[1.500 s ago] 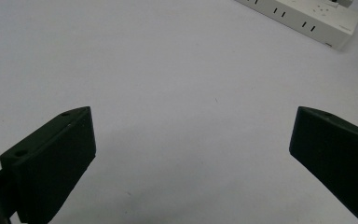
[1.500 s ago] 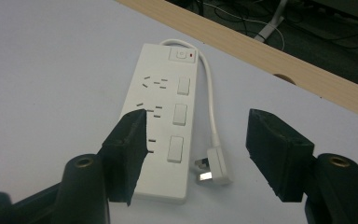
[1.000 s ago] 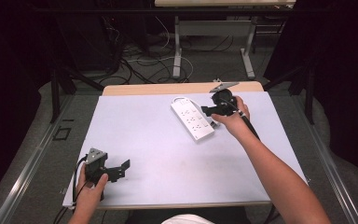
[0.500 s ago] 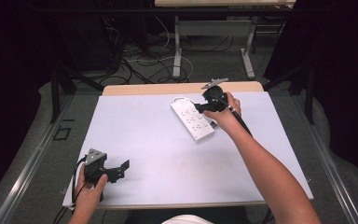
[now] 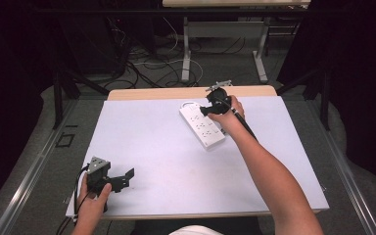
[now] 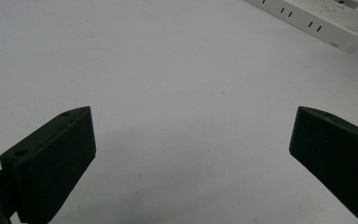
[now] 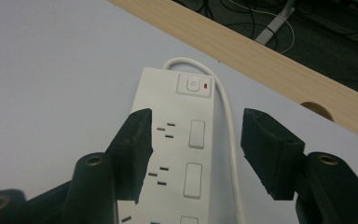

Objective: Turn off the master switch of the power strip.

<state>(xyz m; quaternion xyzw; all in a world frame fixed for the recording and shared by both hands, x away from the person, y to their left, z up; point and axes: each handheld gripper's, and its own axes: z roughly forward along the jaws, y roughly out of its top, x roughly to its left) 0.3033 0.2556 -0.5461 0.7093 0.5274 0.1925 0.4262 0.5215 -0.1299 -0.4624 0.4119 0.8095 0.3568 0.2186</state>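
A white power strip (image 5: 201,126) lies slanted on the far middle of the white table (image 5: 152,147). The right gripper view shows its sockets, its rocker switches and a main button (image 7: 193,85) with a red mark at the far end. My right gripper (image 5: 204,110) hangs over that far end, open, its jaws straddling the strip's (image 7: 186,140) right half and its white cord (image 7: 228,116) without gripping. My left gripper (image 5: 126,175) rests low at the table's near left corner, open and empty. From there the strip (image 6: 317,21) shows far off above the open left gripper (image 6: 193,135).
A wooden board (image 5: 152,93) edges the table's far side, with a cut-out hole (image 7: 314,108) near the strip's cord. Beyond it lie floor cables (image 5: 166,54) and desk legs. Metal rails run along both sides of the table.
My right gripper has moved left from beside the power strip to over its far end. The left gripper has stayed put.
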